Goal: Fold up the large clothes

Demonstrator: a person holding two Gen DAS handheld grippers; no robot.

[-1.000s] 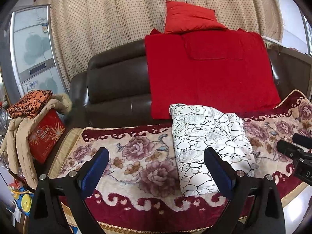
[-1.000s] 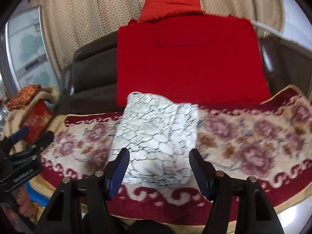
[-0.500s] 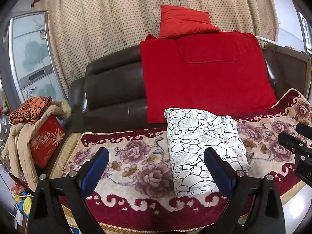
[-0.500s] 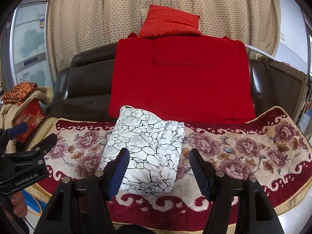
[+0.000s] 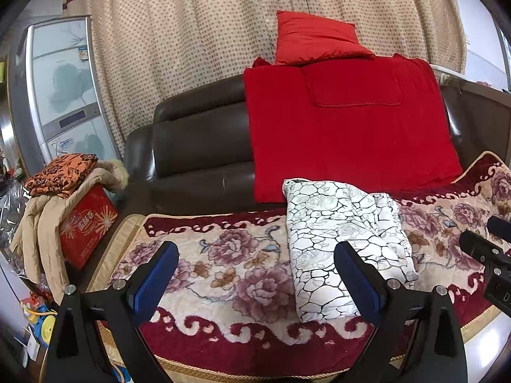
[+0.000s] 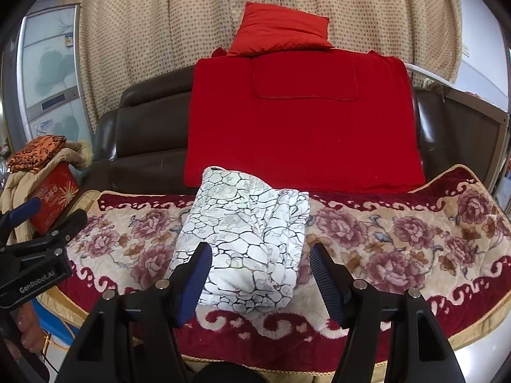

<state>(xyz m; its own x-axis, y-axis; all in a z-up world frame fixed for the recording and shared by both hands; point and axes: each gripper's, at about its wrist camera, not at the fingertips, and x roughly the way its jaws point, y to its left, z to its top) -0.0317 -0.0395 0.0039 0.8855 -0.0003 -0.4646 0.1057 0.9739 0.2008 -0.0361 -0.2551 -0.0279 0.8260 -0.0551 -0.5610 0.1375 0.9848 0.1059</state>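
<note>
A white garment with a black crackle print (image 5: 341, 239) lies folded in a compact rectangle on the floral sofa cover (image 5: 230, 255); it also shows in the right wrist view (image 6: 249, 242). My left gripper (image 5: 255, 274) is open and empty, held back from the sofa's front edge, left of the garment. My right gripper (image 6: 260, 274) is open and empty, held back in front of the garment's near end. Neither touches the cloth.
A red blanket (image 6: 303, 121) drapes the brown leather sofa back (image 5: 198, 146), with a red pillow (image 5: 316, 41) on top. A red box (image 5: 86, 220) with a beige coat and orange cloth (image 5: 60, 172) stands at the left. A dotted curtain hangs behind.
Both grippers have pulled back and up from the sofa; the folded garment now looks smaller and farther away. It lies as before.
</note>
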